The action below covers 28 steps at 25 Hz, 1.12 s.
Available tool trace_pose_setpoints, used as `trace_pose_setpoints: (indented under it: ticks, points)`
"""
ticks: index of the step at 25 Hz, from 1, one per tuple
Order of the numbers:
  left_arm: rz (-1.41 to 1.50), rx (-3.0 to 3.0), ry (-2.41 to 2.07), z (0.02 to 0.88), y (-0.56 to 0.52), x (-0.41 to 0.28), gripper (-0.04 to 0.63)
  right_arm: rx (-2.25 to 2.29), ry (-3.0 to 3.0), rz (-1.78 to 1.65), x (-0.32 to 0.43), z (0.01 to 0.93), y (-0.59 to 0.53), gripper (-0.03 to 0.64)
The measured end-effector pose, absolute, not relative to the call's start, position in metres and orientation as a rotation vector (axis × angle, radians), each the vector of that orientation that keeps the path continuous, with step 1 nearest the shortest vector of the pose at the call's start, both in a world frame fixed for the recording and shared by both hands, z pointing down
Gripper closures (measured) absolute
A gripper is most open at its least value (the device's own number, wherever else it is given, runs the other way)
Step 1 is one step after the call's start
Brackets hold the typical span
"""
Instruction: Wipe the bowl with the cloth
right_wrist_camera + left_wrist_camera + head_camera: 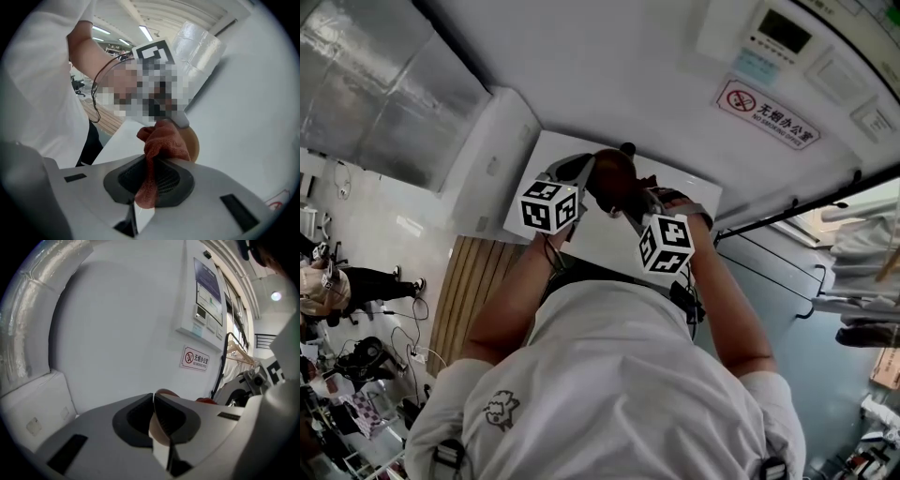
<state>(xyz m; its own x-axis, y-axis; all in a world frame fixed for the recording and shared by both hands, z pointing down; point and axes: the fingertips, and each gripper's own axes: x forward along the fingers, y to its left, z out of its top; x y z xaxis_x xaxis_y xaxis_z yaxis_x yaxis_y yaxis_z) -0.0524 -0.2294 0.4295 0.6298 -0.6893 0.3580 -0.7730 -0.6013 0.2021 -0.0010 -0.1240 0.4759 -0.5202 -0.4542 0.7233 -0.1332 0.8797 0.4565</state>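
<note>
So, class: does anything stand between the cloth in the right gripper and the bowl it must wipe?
Nothing visible does. The cloth, pinched by the right gripper, bunches right up against the bowl, whose rim the left gripper clamps.

We see a rust-red cloth (158, 143) and a tan-brown bowl (193, 146). The left gripper (154, 404) and right gripper (151, 165) are grey, with black-and-white square markers; the table (567, 150) is white.
</note>
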Motion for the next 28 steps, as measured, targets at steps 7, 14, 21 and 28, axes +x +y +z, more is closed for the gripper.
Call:
trace_pose_setpoints:
  ticks: [7, 14, 21, 28]
  points:
    - [0.233, 2.412, -1.206, 0.431, -0.240, -0.095, 0.575, 0.576, -2.149, -0.288, 0.052, 0.465, -0.131, 0.566]
    - [-0.065, 2.231, -0.999, 0.438, -0.237, -0.104, 0.577, 0.819, -2.266, -0.332, 0.071, 0.395, -0.146, 0.566]
    - [-0.206, 2.065, -0.905, 0.465, -0.241, -0.117, 0.576, 0.921, -2.337, -0.387, 0.074, 0.343, -0.151, 0.566]
    - [-0.484, 1.951, -0.610, 0.450, -0.221, -0.090, 0.576, 0.824, -2.406, -0.391, 0.039, 0.344, -0.142, 0.566]
